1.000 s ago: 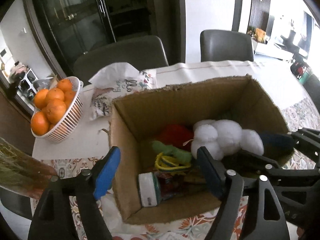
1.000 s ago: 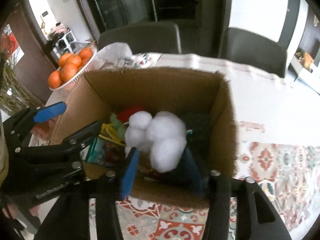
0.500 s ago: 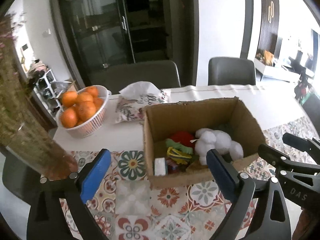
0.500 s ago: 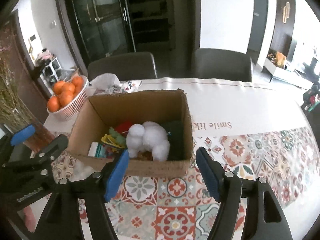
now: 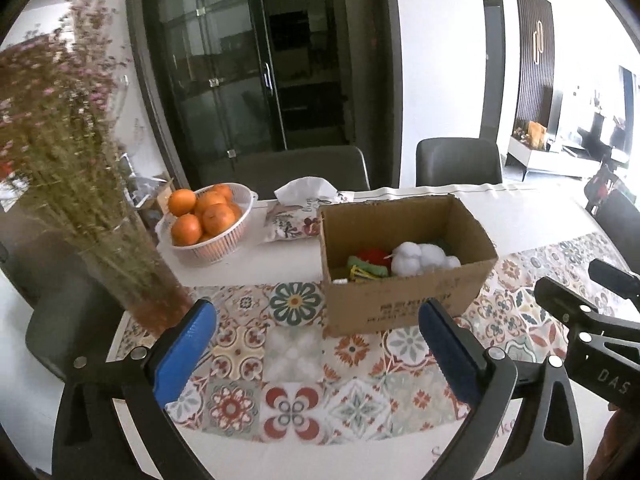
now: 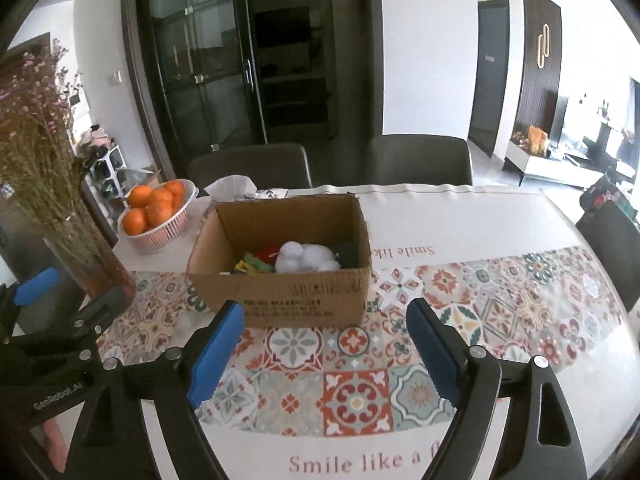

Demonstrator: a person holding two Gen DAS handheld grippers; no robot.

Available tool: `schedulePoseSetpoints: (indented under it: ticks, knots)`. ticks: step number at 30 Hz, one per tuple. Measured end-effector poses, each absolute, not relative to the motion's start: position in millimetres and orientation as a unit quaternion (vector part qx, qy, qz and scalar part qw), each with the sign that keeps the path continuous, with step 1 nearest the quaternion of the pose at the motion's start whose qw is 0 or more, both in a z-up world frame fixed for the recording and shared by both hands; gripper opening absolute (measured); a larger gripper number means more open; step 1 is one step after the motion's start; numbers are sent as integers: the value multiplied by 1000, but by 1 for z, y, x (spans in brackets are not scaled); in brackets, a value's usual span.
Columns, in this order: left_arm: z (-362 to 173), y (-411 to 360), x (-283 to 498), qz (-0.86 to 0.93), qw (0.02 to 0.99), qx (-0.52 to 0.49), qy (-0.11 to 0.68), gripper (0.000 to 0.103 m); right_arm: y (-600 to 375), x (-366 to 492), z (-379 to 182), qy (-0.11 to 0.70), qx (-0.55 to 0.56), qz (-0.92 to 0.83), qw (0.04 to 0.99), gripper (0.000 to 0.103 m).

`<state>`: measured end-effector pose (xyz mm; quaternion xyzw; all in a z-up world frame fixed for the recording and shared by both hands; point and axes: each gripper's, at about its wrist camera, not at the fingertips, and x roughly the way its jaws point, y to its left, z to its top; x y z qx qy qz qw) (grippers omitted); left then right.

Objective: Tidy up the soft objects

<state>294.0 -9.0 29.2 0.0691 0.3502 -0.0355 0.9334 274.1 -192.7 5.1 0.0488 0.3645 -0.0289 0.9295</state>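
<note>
An open cardboard box [image 5: 400, 304] [image 6: 280, 292] stands on the patterned tablecloth. Inside it lie a white plush toy [image 5: 420, 258] [image 6: 304, 258], a red soft item [image 5: 372, 256], a green one [image 5: 368, 270] and a dark green one [image 6: 348, 252]. My left gripper [image 5: 316, 312] hovers in front of the box, its jaws opening with nothing between them. My right gripper [image 6: 324, 310] also hangs short of the box front, its jaws opening and empty. Each gripper shows at the edge of the other's view: the right one [image 5: 600, 280] and the left one [image 6: 36, 288].
A white basket of oranges [image 5: 204, 220] and a tissue pack [image 5: 300, 212] sit behind the box to the left. A glass vase of dried flowers [image 5: 132, 264] stands close on the left. Grey chairs [image 5: 456, 162] line the table's far side.
Both grippers drew back and up from inside the box to in front of it, and their jaws widened. The white plush stayed in the box, out of the right gripper's blue pads.
</note>
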Motion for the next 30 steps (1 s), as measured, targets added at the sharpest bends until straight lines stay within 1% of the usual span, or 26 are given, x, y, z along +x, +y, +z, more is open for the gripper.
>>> schedulePoseSetpoints:
  ticks: [13,30]
  knots:
    - [40,-1,223,-56,939,66,333,103,-184,199,19,339,54,-28,939,85]
    - [61,-23,127,-43,951,45,302,103,-211,118,38,315,43,-5,948,85]
